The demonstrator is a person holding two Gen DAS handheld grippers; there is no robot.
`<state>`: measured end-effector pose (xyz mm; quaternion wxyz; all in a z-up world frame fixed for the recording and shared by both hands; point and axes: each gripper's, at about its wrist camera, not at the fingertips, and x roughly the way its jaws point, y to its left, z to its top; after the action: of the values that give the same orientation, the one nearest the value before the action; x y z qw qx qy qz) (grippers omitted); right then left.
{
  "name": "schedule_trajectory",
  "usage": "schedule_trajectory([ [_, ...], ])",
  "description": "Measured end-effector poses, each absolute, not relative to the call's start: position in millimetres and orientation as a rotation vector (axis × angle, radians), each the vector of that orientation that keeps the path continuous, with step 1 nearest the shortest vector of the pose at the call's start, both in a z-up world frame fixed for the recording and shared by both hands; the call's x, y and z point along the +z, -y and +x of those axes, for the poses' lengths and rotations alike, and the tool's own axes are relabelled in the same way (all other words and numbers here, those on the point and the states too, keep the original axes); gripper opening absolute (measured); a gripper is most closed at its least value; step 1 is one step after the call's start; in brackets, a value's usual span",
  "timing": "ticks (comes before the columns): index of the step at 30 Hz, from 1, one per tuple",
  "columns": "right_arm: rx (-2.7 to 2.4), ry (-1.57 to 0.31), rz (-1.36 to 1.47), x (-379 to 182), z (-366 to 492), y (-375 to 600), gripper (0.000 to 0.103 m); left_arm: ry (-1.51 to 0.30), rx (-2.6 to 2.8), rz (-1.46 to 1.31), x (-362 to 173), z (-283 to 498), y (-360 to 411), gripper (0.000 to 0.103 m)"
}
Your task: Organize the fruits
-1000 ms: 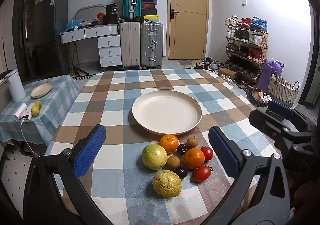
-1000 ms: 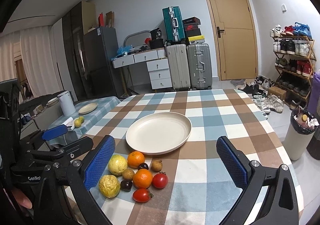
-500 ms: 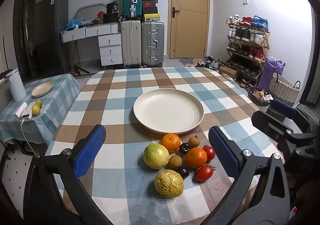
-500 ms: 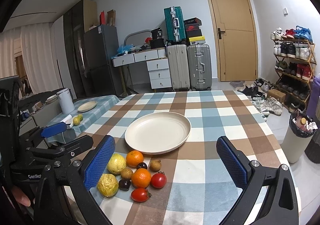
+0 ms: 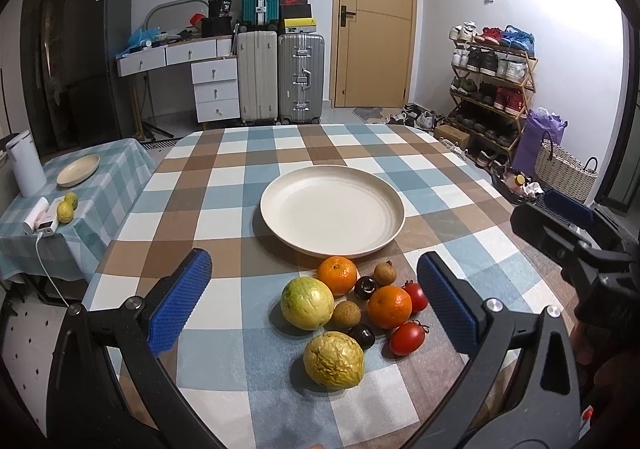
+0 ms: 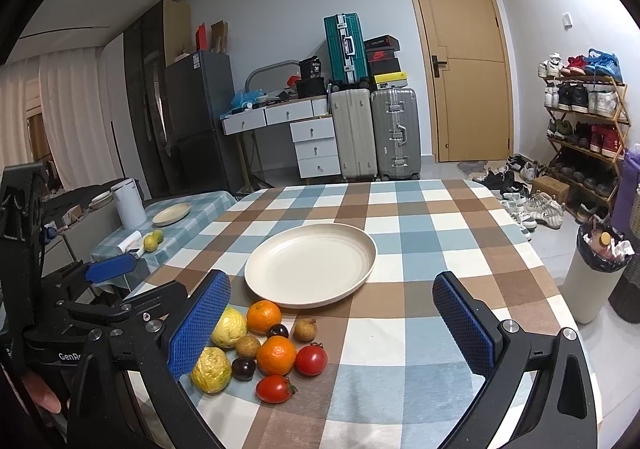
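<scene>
A cream plate [image 5: 332,209] [image 6: 310,265] sits bare in the middle of the checked table. In front of it lies a cluster of fruit: two oranges [image 5: 389,306] [image 6: 276,355], a green guava [image 5: 307,302], a wrinkled yellow fruit [image 5: 333,359] [image 6: 211,370], two tomatoes [image 5: 407,338] [image 6: 274,389], brown longans and dark round fruits. My left gripper [image 5: 314,301] is open and empty, above the cluster. My right gripper [image 6: 332,329] is open and empty, to the right of the fruit.
A low side table [image 5: 104,177] at the left holds a small plate, a white kettle and two green fruits. Suitcases [image 5: 300,77], drawers and a door stand behind. A shoe rack [image 5: 492,89] and a bin [image 6: 592,273] are at the right.
Both grippers have drifted slightly; the fruit and plate sit a little higher in the left wrist view and lower in the right. Nothing was taken hold of.
</scene>
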<state>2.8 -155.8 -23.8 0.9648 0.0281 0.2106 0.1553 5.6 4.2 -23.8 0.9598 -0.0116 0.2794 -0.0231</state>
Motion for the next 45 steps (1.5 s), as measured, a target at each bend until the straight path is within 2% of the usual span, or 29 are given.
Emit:
schedule_trajectory([
  [8, 0.304, -0.434, 0.061, -28.6, 5.5, 160.8, 0.103, -0.601, -0.07, -0.034, -33.3, 10.2, -3.2, 0.103],
  [22, 0.29, -0.47, 0.081, -42.7, 13.2, 167.7, 0.103, -0.734, -0.131, -0.074, -85.8, 18.1, -7.5, 0.102],
  [28, 0.287, -0.486, 0.083, -49.3, 18.3, 168.0, 0.103, -0.777, -0.15, -0.117, -104.9, 21.6, -12.5, 0.099],
  [31, 0.285, -0.492, 0.078, -52.5, 19.8, 167.9, 0.103, -0.786, -0.161, -0.128, -111.4, 22.4, -13.4, 0.095],
  [34, 0.282, -0.501, 0.079, -54.8, 21.1, 168.0, 0.103, -0.805, -0.178, -0.149, -117.0, 24.2, -15.6, 0.085],
  [38, 0.279, -0.514, 0.08, -58.4, 23.9, 168.2, 0.103, -0.846, -0.227, -0.2, -125.2, 27.7, -20.4, 0.065],
  [41, 0.279, -0.519, 0.077, -60.2, 25.3, 166.9, 0.103, -0.877, -0.276, -0.242, -131.0, 31.9, -22.0, 0.045],
  [45, 0.286, -0.526, 0.074, -62.5, 27.2, 164.3, 0.103, -0.873, -0.304, -0.282, -134.1, 33.1, -26.8, 0.045],
])
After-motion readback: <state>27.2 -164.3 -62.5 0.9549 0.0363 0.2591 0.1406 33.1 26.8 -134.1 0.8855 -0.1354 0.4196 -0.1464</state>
